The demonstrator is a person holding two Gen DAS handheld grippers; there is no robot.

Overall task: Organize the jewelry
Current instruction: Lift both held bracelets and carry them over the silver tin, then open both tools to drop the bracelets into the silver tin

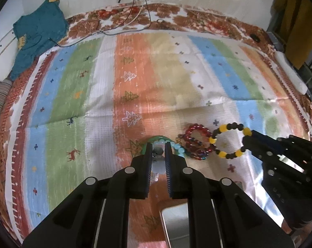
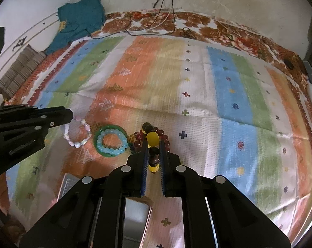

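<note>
My right gripper (image 2: 153, 144) is shut on a yellow and black bead bracelet (image 2: 152, 139), held just above the cloth; the bracelet (image 1: 230, 140) shows whole in the left wrist view, pinched at its right side. My left gripper (image 1: 158, 147) is shut on a pale pink and white bead bracelet (image 2: 77, 134), seen between its fingers (image 1: 157, 152). A light blue bead bracelet (image 2: 112, 141) lies inside a green bangle (image 2: 98, 144). A dark red bead bracelet (image 1: 197, 142) lies between them and the yellow one.
A striped cloth (image 1: 135, 82) covers the bed. A teal garment (image 1: 38, 33) and cables (image 1: 131, 20) lie at the far edge. A striped cushion (image 2: 19, 72) sits at the left. A shiny flat device (image 1: 176, 223) lies near me.
</note>
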